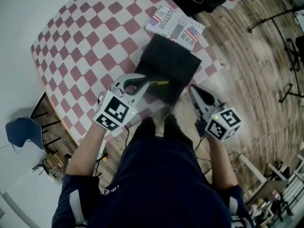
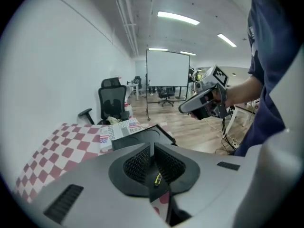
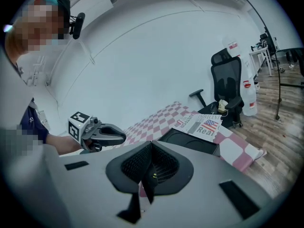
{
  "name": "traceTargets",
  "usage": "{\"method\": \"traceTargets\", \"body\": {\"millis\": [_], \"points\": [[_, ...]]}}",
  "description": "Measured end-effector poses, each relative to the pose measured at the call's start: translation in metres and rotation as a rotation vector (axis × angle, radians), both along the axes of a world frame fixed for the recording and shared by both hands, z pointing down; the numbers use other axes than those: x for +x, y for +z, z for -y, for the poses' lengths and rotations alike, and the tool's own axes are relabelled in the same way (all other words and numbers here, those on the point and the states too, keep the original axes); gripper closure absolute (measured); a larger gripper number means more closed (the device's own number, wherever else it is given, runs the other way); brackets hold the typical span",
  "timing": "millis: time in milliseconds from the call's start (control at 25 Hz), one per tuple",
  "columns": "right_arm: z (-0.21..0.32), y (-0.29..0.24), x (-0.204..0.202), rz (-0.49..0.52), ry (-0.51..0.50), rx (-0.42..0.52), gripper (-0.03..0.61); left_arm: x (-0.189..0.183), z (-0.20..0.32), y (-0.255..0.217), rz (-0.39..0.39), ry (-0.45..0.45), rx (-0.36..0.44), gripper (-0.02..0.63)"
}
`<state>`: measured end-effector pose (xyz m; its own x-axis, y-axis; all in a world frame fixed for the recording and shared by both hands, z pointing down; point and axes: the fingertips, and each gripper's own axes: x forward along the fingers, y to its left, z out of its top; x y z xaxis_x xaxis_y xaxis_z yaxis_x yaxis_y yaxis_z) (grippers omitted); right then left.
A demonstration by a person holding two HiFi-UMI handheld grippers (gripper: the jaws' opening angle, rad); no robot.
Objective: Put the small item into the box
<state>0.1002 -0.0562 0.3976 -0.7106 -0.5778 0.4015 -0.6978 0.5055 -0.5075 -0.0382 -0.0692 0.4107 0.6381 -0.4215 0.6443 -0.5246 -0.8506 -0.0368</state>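
Red-and-white checked bench bearing a black box. Left tool, jaws nearly together, pinches the small item, a thin yellow stick, over the box's near end. Right tool is closed and empty beside the box.

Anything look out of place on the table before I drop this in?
The black box sits skewed at the checkered table's near edge, one corner seemingly overhanging it, so a push might tip it. Nothing else stands out.
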Motion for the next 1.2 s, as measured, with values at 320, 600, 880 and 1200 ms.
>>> {"method": "traceTargets", "body": {"millis": [320,600,880,1200], "points": [[0.003,-0.028,-0.032,-0.024,-0.021,0.083,0.561,-0.018,-0.011,-0.05,-0.162,-0.106,0.066,0.572],[0.0,-0.043,-0.056,-0.064,-0.052,0.129,0.561,-0.036,-0.016,-0.058,-0.28,-0.184,0.028,0.577],[-0.003,-0.051,-0.07,-0.085,-0.083,0.149,0.561,-0.038,-0.022,-0.062,-0.311,-0.181,0.029,0.583],[-0.004,-0.057,-0.08,-0.095,-0.109,0.174,0.561,-0.038,-0.018,-0.068,-0.33,-0.193,0.045,0.583]]}}
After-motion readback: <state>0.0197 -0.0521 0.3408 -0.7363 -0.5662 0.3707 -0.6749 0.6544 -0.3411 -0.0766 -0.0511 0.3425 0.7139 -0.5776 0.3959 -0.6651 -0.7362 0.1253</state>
